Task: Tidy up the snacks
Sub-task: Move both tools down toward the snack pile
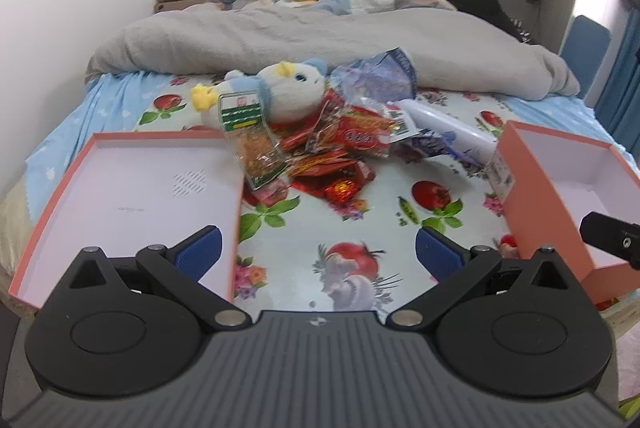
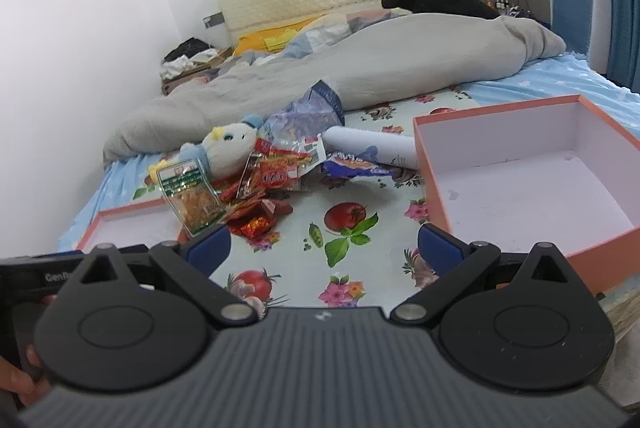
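A pile of snacks lies mid-bed: a clear green-labelled packet [image 1: 250,138] [image 2: 192,196], a red KitKat bag [image 1: 356,140] [image 2: 276,176], small red wrapped sweets [image 1: 340,188] [image 2: 256,224] and a purple-blue bag [image 1: 376,76] [image 2: 308,116]. A shallow orange lid [image 1: 52,200] [image 2: 120,216] lies left; a deeper orange box [image 1: 544,212] [image 2: 436,196] stands right. Both are empty. My left gripper [image 1: 318,252] and right gripper [image 2: 324,246] are open and empty, hovering short of the pile.
A plush toy [image 1: 288,88] [image 2: 228,148] and a white tube [image 1: 448,124] [image 2: 372,144] lie among the snacks. A grey duvet [image 1: 320,36] is bunched behind. The bed's fruit-print sheet [image 1: 352,228] shows in front. A wall runs along the left.
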`<state>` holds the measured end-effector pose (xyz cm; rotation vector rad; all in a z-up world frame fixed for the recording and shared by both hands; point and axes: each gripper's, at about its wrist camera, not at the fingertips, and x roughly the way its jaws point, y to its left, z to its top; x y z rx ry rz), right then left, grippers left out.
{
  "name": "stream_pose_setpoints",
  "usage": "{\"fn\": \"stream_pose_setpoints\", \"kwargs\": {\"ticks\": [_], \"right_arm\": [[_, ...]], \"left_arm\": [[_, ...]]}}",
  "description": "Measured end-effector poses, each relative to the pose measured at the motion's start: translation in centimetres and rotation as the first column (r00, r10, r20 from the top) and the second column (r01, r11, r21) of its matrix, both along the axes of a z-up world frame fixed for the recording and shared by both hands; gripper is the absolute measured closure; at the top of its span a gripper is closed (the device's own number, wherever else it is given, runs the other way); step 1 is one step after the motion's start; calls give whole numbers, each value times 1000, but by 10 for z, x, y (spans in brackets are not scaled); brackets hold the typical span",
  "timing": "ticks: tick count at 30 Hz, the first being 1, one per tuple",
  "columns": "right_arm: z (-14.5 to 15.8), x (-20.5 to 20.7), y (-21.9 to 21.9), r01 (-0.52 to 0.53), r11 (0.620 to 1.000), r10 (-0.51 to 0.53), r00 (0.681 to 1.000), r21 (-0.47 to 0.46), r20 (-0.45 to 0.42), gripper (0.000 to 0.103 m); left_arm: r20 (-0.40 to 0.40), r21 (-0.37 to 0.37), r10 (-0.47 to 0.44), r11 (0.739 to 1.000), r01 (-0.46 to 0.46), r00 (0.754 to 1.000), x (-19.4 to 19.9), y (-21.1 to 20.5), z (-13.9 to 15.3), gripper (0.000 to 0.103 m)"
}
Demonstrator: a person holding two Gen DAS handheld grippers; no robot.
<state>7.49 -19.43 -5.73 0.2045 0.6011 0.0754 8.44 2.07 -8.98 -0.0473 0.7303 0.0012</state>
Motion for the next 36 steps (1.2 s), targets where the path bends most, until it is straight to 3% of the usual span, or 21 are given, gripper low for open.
{"fn": "stream_pose_setpoints", "kwargs": {"ticks": [7, 9, 13, 17, 30, 34, 36], "right_arm": [[-17, 14, 8, -71, 997, 71, 997, -23, -5, 2], [-21, 25, 10, -96, 995, 96, 995, -21, -36, 10], [-22, 41, 19, -125, 990, 125, 992, -57, -6, 10], [-28, 61, 23, -115, 989, 114, 993, -97, -17, 10], [-52, 127, 30, -111, 971, 104, 994, -213, -43, 10], [-55, 147, 29, -111, 971, 101, 993, -210, -56, 10], [-58, 158, 29, -117, 973, 105, 992, -200, -71, 10]], "left_arm": [[-20, 32, 41, 999, -40, 999, 7, 10, -18, 0], [-21, 21, 46, 999, -45, 999, 12, 14, -26, 0], [-8, 3, 57, 998, -57, 998, 25, 22, -38, 0], [-4, -21, 64, 998, -64, 998, 43, 29, -49, 0], [-22, 6, 74, 997, -74, 997, 113, 45, -82, 0], [-32, -83, 62, 995, -64, 998, 136, 58, -86, 0], [-32, -93, 62, 994, -65, 998, 146, 62, -89, 0]]}}
